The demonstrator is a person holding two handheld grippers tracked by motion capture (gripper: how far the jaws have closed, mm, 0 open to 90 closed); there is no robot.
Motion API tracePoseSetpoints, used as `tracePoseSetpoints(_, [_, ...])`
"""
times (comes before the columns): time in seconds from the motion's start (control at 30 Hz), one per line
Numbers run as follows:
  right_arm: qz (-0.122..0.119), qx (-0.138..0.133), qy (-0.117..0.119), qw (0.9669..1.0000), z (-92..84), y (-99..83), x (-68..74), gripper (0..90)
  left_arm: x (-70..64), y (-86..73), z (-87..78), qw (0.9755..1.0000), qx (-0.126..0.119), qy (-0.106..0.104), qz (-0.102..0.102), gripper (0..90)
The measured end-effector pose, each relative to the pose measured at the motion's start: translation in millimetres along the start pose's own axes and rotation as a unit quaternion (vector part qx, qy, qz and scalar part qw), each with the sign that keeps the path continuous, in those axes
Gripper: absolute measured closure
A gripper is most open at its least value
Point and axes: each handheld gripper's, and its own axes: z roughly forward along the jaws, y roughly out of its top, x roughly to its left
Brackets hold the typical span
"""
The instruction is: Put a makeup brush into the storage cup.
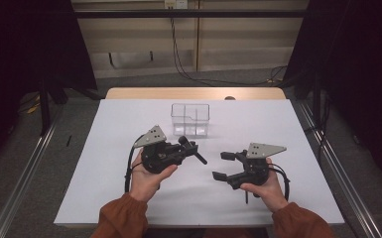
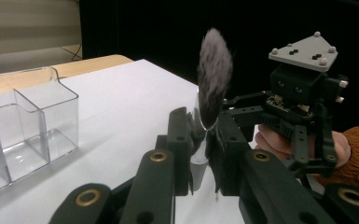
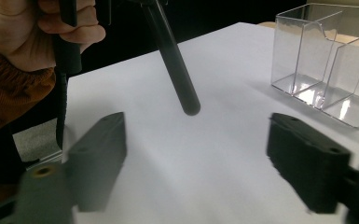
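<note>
My left gripper (image 1: 187, 145) is shut on a makeup brush. In the left gripper view its dark fluffy bristles (image 2: 213, 79) stand up above the jaws, which clamp the silver ferrule. The brush's black handle (image 1: 199, 158) sticks out toward the right and down, and in the right gripper view the handle (image 3: 175, 60) hangs over the white sheet, apart from the jaws. My right gripper (image 1: 222, 165) is open, its jaws wide apart with nothing between them, pointing left toward the brush. A clear plastic organizer box (image 1: 190, 119) with compartments stands behind both grippers.
A white sheet (image 1: 129, 198) covers the tabletop, with the wooden table edge (image 1: 193, 92) showing at the back. Black curtains hang to the left and right. Metal rails run along both sides on the floor.
</note>
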Motion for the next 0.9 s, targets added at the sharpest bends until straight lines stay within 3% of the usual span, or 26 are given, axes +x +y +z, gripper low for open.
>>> tracePoseSetpoints(0.23, [0.006, -0.013, -0.02, 0.9997, -6.8, 0.1, -0.2, 0.6, 6.5, 3.9, -13.3, 0.9999, -0.004, 0.009, 0.0, 79.4])
tracePoseSetpoints(0.57, [0.018, -0.018, -0.037, 0.999, -11.5, -3.8, -4.4, 1.6, 12.6, 9.9, -24.5, 0.9998, -0.001, 0.015, 0.009, 79.5])
tracePoseSetpoints(0.73, [0.018, -0.016, -0.033, 0.9992, -9.1, -5.7, -4.2, 1.5, 14.6, 10.0, -24.2, 0.9997, 0.014, 0.015, 0.011, 79.5])
tracePoseSetpoints(0.9, [0.017, -0.012, -0.041, 0.9989, -5.1, -6.5, -3.4, 2.5, 14.8, 11.2, -21.3, 0.9982, 0.054, 0.014, 0.022, 79.4])
